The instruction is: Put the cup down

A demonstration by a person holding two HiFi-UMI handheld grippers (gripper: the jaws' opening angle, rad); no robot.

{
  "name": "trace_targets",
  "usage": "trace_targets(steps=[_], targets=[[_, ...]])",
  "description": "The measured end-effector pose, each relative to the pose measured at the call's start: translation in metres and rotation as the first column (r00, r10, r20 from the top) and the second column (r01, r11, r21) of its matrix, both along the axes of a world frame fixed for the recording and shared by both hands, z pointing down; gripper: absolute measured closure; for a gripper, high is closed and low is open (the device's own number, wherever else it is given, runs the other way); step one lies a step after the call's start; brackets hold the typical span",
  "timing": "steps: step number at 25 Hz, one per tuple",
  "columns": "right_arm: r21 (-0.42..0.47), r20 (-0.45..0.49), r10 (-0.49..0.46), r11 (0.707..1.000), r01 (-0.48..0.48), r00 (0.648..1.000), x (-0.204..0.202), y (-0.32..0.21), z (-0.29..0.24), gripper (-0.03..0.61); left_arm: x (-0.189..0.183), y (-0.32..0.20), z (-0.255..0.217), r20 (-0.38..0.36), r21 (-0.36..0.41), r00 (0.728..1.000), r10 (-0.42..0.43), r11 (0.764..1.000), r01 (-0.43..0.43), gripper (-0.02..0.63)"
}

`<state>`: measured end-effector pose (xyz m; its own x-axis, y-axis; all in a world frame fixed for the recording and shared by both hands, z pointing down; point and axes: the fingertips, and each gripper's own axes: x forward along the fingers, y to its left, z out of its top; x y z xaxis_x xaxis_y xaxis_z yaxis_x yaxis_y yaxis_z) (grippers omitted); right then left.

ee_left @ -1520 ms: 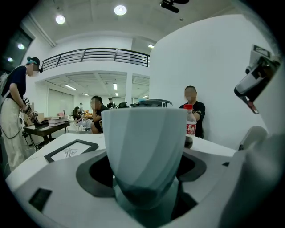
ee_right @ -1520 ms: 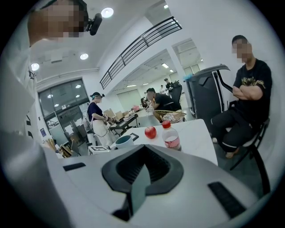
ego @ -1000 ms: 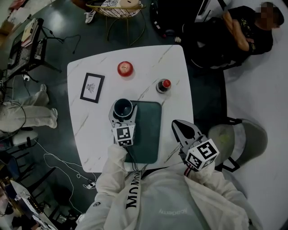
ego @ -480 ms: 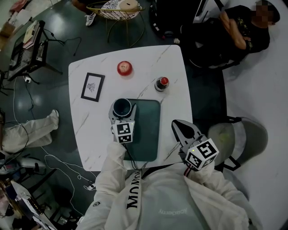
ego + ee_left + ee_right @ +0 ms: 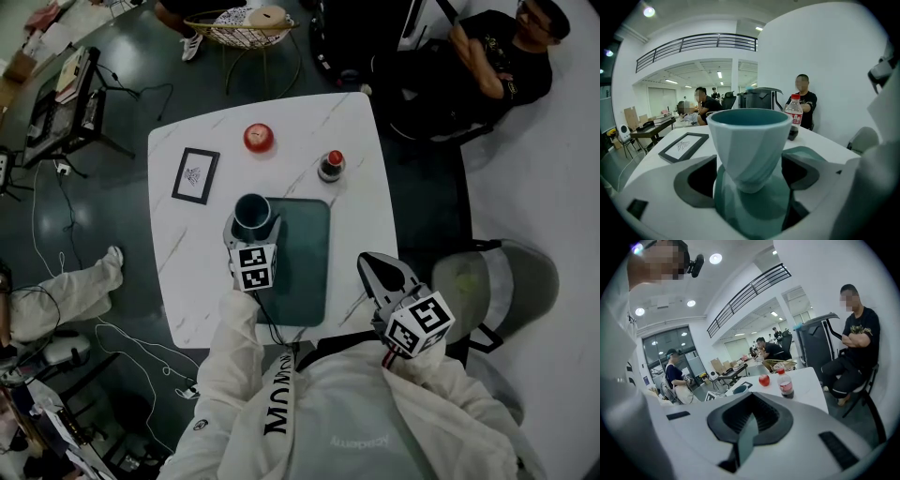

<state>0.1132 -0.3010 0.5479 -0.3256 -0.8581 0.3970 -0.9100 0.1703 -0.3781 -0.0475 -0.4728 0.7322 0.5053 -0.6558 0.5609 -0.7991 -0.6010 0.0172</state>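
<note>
A teal cup (image 5: 253, 214) stands upright on the dark green mat (image 5: 305, 262), at the mat's far left corner. My left gripper (image 5: 251, 230) reaches round it from the near side. In the left gripper view the cup (image 5: 750, 140) sits between the two dark pads (image 5: 696, 178), and a gap shows on each side. The jaws are opening, and the mat (image 5: 754, 211) shows under the cup's foot. My right gripper (image 5: 380, 272) hovers off the table's near right edge, shut and empty. In its own view the right gripper (image 5: 750, 420) shows only a thin slit.
On the white marble table (image 5: 187, 272) stand a cola bottle (image 5: 330, 166), a red apple (image 5: 259, 137) and a framed picture (image 5: 195, 175). A grey chair (image 5: 497, 281) is at the right, and a seated person (image 5: 497, 56) is beyond the far corner. Cables lie on the floor at the left.
The left jaws have spread slightly around the cup, which stays on the mat. The head view has drifted, so the table sits higher in frame. The right gripper has barely moved.
</note>
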Motion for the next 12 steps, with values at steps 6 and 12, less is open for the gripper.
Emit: trace_targets(steps=[6,12], targets=[[0.035,0.013,0.002,0.999,-0.002,1.0,-0.008,0.028,-0.012,0.572,-0.013,0.029,-0.025,-0.017,0.016,1.0,-0.008,1.0,0.008,0.193],[0.076,0.027,-0.021,0.997,0.018,0.999,-0.022,0.061,-0.024,0.572,-0.033,0.072,-0.067,-0.036,0.078,0.999,-0.031,0.996,0.033,0.195]])
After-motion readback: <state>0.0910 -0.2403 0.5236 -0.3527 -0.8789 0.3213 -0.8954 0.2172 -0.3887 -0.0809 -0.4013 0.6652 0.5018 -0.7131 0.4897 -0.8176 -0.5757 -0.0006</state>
